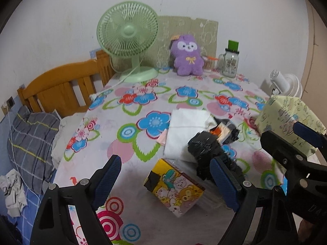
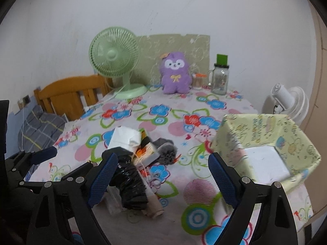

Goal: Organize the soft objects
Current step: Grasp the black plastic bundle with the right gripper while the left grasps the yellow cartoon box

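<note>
— Flowered tablecloth [image 1: 126, 106] covers the table; where are the soft things?

— A heap in the middle: folded white cloth [image 1: 184, 130], crumpled black plastic bag [image 1: 204, 149], grey item [image 2: 165, 149] half hidden. A yellow cartoon box [image 1: 173, 185] lies near.

— And the grippers?

— Left gripper [image 1: 173, 183] and right gripper [image 2: 161, 181] are both spread, holding nothing. A pale green paper-lined box [image 2: 286, 143] stands right, partly cut off.
</note>
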The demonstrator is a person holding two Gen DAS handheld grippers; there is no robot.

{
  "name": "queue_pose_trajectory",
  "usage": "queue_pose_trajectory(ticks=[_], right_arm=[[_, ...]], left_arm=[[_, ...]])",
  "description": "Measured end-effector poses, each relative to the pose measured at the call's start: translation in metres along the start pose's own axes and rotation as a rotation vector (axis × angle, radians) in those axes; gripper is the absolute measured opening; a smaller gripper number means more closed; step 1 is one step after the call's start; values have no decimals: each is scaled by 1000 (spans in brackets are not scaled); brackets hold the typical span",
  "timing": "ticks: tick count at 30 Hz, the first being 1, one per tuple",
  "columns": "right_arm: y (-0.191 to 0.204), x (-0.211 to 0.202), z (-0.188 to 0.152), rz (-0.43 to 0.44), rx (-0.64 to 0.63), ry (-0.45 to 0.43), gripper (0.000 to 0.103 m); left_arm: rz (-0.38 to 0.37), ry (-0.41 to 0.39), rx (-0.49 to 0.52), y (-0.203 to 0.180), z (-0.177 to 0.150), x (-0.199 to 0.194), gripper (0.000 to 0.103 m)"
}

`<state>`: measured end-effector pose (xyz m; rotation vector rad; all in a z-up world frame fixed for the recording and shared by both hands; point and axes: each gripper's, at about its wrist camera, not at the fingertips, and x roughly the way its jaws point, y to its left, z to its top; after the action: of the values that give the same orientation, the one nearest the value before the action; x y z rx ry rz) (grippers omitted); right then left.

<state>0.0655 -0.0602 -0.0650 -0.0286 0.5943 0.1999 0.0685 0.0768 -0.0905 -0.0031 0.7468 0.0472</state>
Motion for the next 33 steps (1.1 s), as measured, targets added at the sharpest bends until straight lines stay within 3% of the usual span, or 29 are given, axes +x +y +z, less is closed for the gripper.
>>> queue_pose_trajectory(ticks=[15, 21, 26, 28, 33], right_arm=[[26, 57, -12, 46, -47, 152, 91], [37, 76, -16, 74, -69, 207, 83], [44, 86, -21, 115, -71, 253, 73], [45, 87, -22, 129, -68, 265, 71], [47, 84, -22, 117, -76, 252, 71]], left_arm=[[-52, 137, -10, 6, -13, 50, 88], [-81, 175, -22, 5, -20, 63, 86], [-109, 187, -33, 5, -23, 65, 74], [-120, 185, -33, 4, -23, 64, 67], [-131, 183, -42, 4, -24, 62, 62]])
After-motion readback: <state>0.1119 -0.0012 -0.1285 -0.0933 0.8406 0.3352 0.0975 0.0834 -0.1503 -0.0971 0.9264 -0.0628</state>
